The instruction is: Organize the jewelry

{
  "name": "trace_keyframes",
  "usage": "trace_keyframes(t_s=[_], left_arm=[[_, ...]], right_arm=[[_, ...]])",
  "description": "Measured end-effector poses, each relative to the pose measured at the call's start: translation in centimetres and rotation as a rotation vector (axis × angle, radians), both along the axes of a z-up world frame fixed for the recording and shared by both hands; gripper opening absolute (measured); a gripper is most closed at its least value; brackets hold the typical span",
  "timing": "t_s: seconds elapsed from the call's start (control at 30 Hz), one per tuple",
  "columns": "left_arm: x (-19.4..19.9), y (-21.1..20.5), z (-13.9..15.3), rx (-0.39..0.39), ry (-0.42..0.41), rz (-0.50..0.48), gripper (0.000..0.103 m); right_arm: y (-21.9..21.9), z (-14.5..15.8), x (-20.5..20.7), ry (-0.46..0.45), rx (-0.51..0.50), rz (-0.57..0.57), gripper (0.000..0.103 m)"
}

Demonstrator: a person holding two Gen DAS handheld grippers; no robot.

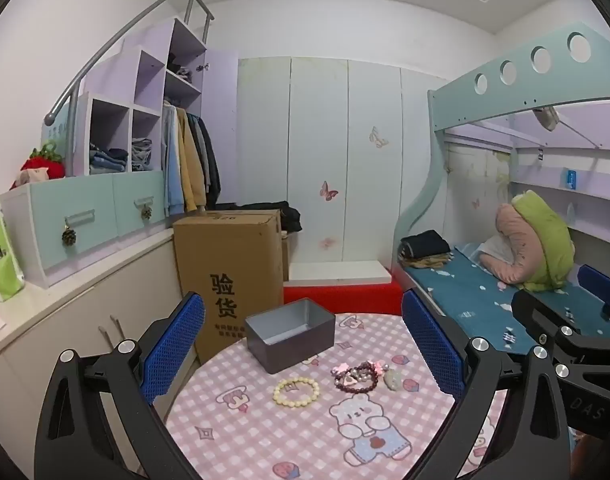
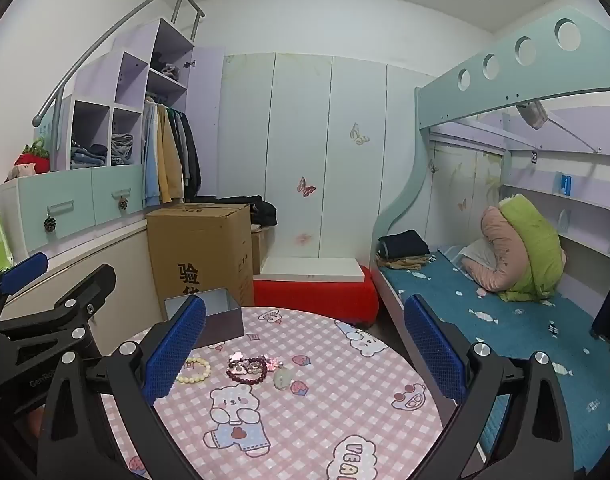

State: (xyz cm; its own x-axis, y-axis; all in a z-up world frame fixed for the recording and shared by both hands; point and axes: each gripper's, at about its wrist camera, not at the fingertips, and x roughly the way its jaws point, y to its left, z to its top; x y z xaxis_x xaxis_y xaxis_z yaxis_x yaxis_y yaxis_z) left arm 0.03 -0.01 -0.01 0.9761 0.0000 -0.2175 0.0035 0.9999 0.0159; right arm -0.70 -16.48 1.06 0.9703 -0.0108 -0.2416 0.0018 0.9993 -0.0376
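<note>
The left gripper (image 1: 303, 334) stands with its jaws spread wide and nothing between the blue pads; it hovers over the near edge of the round table (image 1: 265, 432), tilted slightly downward. The right gripper (image 2: 305, 338) is in the same condition: jaws wide, empty, held just beside the left one.

Ahead of the left gripper, between its fingers, sits the grey tin box (image 1: 291, 334), lid off, interior bare as far as visible. Nearer than the box and slightly right of centre lies the jewelry: a cream bead bracelet (image 1: 296, 392) lies flat on the checked cloth, and just right of it a dark red bead bracelet (image 1: 357, 378) lies tangled with pink charms (image 1: 375, 365) and a pale pendant (image 1: 393, 379).

From the right gripper, the same group lies ahead and left of centre. The cream bracelet sits partly behind the left finger (image 2: 173, 344), and the box lies beyond that finger, partly hidden.
</note>
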Motion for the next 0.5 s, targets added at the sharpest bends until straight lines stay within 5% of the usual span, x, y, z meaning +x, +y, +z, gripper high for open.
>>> trace_keyframes(t_s=[0.5], left_arm=[[-0.14, 0.17, -0.19, 0.001, -0.02, 0.004, 0.096]], right_arm=[[0.07, -0.34, 0.12, 0.002, 0.007, 0.001, 0.097]])
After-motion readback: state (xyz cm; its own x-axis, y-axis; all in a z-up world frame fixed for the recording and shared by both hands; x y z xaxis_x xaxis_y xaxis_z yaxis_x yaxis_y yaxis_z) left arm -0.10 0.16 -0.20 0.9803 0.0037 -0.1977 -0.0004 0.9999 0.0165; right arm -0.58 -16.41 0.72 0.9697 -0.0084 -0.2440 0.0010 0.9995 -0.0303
